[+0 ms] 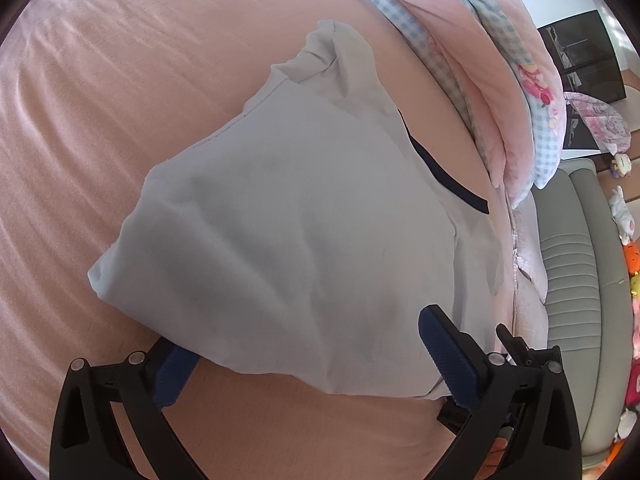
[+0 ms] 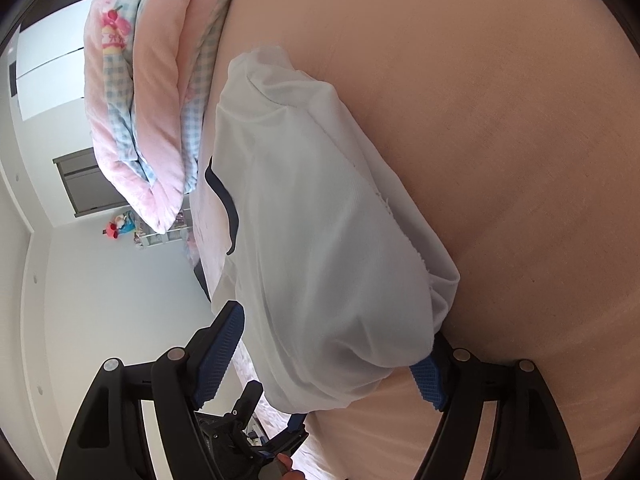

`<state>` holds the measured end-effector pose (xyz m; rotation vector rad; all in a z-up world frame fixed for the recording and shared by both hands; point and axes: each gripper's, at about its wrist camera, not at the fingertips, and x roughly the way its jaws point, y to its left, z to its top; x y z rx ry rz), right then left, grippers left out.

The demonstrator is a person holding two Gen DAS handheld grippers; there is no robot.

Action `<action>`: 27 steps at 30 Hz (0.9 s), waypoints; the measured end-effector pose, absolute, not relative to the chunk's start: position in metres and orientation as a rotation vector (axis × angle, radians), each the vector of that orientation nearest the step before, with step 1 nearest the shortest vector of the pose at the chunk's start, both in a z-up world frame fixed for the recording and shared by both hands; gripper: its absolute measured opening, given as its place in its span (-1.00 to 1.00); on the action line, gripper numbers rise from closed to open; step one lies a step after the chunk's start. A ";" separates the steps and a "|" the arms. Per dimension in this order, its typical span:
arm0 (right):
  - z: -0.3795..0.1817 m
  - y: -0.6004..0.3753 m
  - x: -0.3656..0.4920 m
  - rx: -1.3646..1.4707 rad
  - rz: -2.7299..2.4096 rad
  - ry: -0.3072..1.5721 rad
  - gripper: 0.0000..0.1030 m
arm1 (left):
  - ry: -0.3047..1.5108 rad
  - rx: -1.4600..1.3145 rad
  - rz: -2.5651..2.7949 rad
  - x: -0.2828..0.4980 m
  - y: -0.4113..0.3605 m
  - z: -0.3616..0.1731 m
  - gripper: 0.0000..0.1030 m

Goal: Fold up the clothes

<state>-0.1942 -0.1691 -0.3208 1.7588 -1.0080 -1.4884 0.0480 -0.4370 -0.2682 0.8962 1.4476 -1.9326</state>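
Left wrist view, left to right: peach bedsheet [image 1: 100, 160]; folded white garment [image 1: 288, 220] with a dark navy trim [image 1: 440, 172], lying flat on the sheet; folded pink-and-blue checked quilt [image 1: 500, 80] at the bed's far edge; grey cushioned bench [image 1: 572, 280] beyond. The left gripper [image 1: 316, 360] is spread wide, its blue pads [image 1: 448, 360] straddling the garment's near hem without pinching it. Right wrist view: the right gripper [image 2: 320, 360] is likewise spread, its pads flanking the garment's end.
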 end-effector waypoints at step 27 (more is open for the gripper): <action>-0.277 -0.178 -0.191 1.567 -1.783 -0.420 -0.52 | 1.478 0.847 -1.855 0.082 -0.451 -0.269 -0.61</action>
